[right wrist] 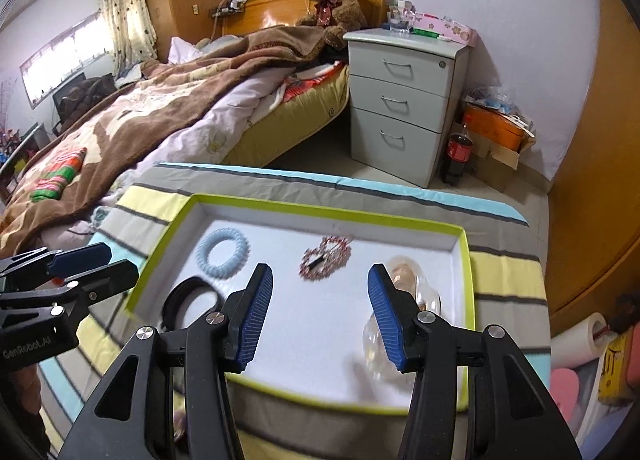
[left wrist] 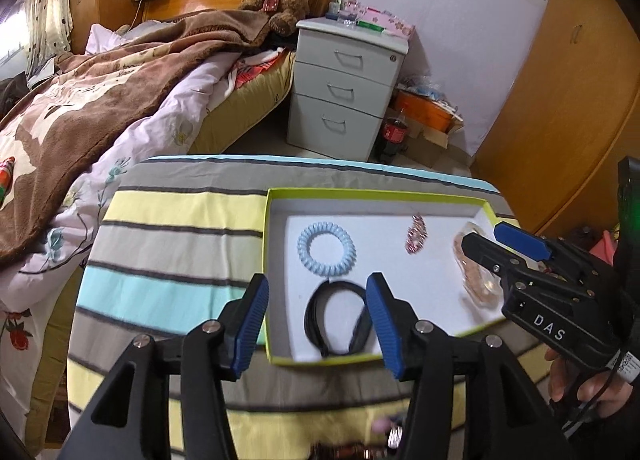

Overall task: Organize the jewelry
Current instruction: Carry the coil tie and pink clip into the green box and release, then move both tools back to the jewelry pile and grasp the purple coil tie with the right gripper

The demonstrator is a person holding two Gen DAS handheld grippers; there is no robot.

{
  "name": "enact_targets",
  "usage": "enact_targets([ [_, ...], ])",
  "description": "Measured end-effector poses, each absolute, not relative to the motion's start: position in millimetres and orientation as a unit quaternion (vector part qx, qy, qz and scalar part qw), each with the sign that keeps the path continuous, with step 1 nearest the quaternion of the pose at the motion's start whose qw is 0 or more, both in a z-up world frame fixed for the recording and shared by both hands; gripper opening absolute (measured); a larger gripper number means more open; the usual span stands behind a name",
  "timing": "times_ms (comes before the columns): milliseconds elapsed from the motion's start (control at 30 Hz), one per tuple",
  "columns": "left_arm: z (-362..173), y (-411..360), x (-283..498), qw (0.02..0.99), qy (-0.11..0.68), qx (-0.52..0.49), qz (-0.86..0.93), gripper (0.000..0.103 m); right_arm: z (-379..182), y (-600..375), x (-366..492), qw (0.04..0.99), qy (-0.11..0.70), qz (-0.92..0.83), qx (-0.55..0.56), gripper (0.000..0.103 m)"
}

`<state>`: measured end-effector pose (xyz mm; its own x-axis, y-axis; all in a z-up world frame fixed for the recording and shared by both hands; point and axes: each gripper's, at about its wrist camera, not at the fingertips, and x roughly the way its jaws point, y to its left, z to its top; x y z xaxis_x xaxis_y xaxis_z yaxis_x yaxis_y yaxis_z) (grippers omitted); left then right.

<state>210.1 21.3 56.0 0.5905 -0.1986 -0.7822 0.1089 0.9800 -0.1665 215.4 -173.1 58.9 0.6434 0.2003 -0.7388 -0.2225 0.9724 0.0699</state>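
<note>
A white tray with a green rim (left wrist: 376,194) (right wrist: 320,213) lies on a striped cloth. In it are a light blue spiral hair tie (left wrist: 326,250) (right wrist: 223,253), a black band (left wrist: 320,320) (right wrist: 176,300), a pink beaded bracelet (left wrist: 416,238) (right wrist: 326,258) and a clear bag with a golden piece (left wrist: 478,280) (right wrist: 402,274). My left gripper (left wrist: 318,324) (right wrist: 108,262) hovers open over the tray's near left corner, above the black band and apart from it. My right gripper (right wrist: 320,316) (left wrist: 492,238) is open above the tray's right half, its right finger in front of the clear bag, with nothing between its pads.
The striped cloth (left wrist: 176,244) covers a small table beside a bed with a brown blanket (left wrist: 100,100). A grey drawer cabinet (left wrist: 344,92), a cola bottle (right wrist: 458,154) and an orange box stand on the floor behind. Small blurred items (left wrist: 384,426) lie at the table's near edge.
</note>
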Motion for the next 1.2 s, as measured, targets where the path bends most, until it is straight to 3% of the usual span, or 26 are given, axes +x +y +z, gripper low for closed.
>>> enact_targets([
  [300,57.2,44.3,152.4,0.896,0.432,-0.071,-0.079,0.059,60.1,-166.3,159.5,0.906,0.397,0.147,-0.018,0.051],
  [767,35.7,83.4,81.8,0.894,0.429,-0.114,-0.059,0.069,14.8,-134.9,76.9,0.863,0.441,0.243,-0.039,0.051],
  [1200,14.3,104.8,57.3,0.887,0.439,-0.136,-0.052,0.070,-8.5,-107.8,52.0,0.843,0.458,0.275,-0.065,0.049],
])
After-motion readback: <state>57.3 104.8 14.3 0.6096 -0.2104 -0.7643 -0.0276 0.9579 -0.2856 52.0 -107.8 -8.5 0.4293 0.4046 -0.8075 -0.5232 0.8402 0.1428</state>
